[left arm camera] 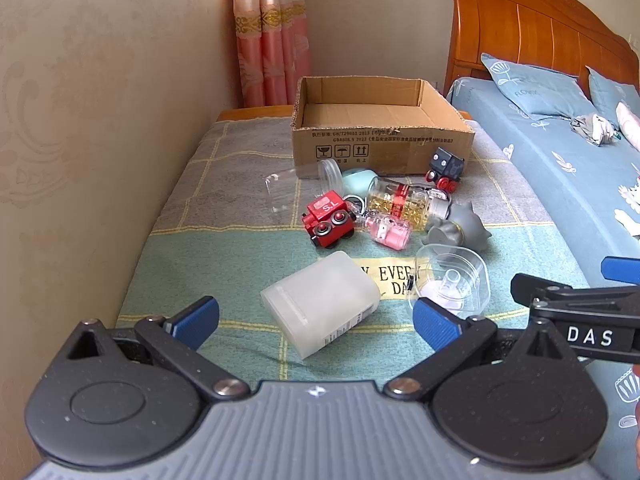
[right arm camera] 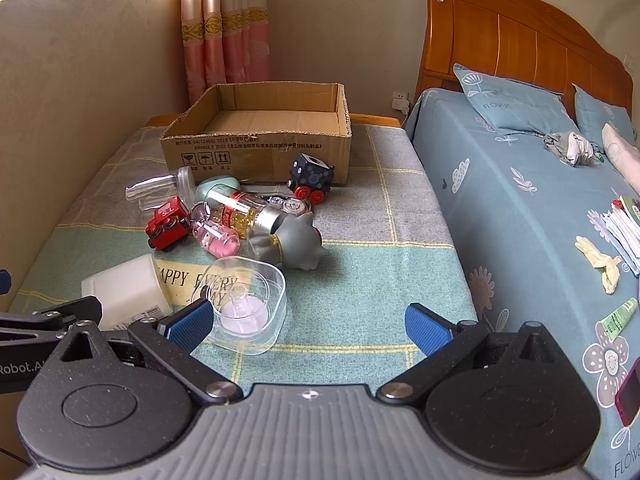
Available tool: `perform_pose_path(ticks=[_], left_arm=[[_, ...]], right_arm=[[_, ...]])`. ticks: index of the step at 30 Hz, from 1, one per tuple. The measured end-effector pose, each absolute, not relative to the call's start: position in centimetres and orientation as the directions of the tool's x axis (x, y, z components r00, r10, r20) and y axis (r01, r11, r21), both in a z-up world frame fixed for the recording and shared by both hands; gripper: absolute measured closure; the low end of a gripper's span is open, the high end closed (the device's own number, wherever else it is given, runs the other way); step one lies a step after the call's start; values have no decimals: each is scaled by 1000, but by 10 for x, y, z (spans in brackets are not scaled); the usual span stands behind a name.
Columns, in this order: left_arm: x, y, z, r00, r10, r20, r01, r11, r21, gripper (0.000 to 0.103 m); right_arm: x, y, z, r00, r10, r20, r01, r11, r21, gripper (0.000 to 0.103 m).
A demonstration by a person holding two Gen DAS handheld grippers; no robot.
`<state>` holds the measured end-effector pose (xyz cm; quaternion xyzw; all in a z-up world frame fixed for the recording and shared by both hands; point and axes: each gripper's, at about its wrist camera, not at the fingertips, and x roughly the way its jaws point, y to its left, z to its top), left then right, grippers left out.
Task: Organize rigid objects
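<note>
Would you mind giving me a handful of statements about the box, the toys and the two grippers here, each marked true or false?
1. The cardboard box has nothing in it. True.
2. The left gripper is clamped on the white plastic case. False: its jaws stand open, pads clear of the case.
3. The red toy train lies inside the box. False: it lies on the blanket in front of it.
4. The right gripper holds nothing. True.
5. The grey figurine lies on its side. True.

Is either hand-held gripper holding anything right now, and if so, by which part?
Nothing is held. The left hand-held gripper and right hand-held gripper both stand open above the checked cloth, their blue pads gripping nothing.
</note>
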<state>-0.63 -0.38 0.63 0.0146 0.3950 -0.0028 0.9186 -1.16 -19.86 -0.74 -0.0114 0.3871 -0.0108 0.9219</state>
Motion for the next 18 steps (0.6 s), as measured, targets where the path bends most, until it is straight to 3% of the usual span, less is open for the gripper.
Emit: perform_pose_path(ticks=[18], left_arm=[[-6, -5, 6, 689, 7, -725, 17, 1000, 26, 1]], right_arm=[[-10, -200, -7, 701, -30, -713, 12, 999, -30, 0]])
